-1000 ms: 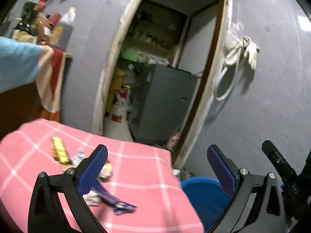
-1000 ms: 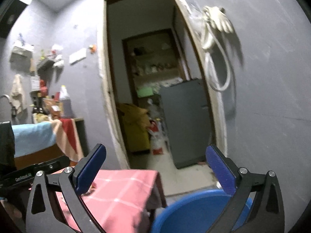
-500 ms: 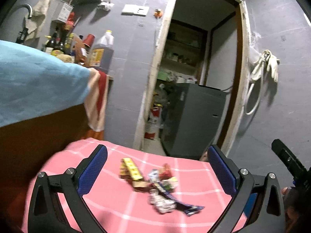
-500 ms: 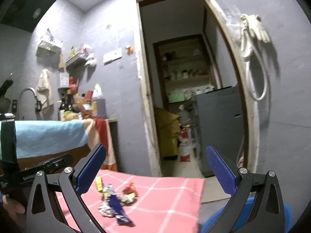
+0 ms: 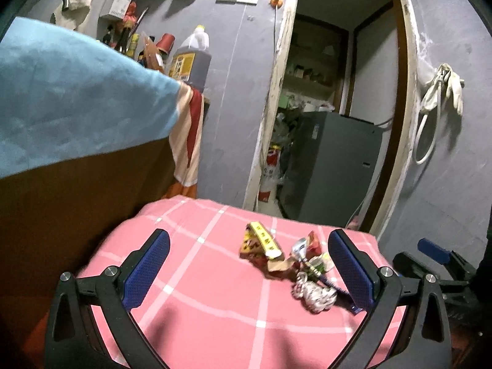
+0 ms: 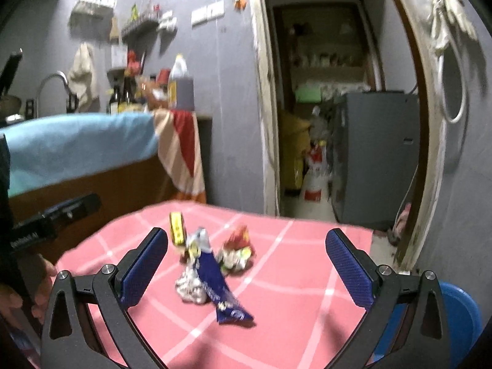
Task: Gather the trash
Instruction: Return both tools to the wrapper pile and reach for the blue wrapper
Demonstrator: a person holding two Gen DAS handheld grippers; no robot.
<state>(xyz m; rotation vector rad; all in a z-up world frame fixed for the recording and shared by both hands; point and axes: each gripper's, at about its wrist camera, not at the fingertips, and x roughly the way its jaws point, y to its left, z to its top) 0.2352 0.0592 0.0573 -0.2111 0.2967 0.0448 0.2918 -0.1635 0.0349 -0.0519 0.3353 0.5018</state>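
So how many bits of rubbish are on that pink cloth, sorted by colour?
Yellow wrapper: 1
Blue wrapper: 1
Silver crumpled wrapper: 1
Red wrapper: 1
White-green wrapper: 1
Total: 5 that I can tell apart; overlaps may hide more.

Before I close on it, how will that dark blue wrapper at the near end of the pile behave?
The blue wrapper looks like thin, creased film, so it is probably floppy and very light. Its glossy surface may slip between the pads. It touches the crumpled silver wrapper, so pulling may drag that along. The right hand-held gripper is open.
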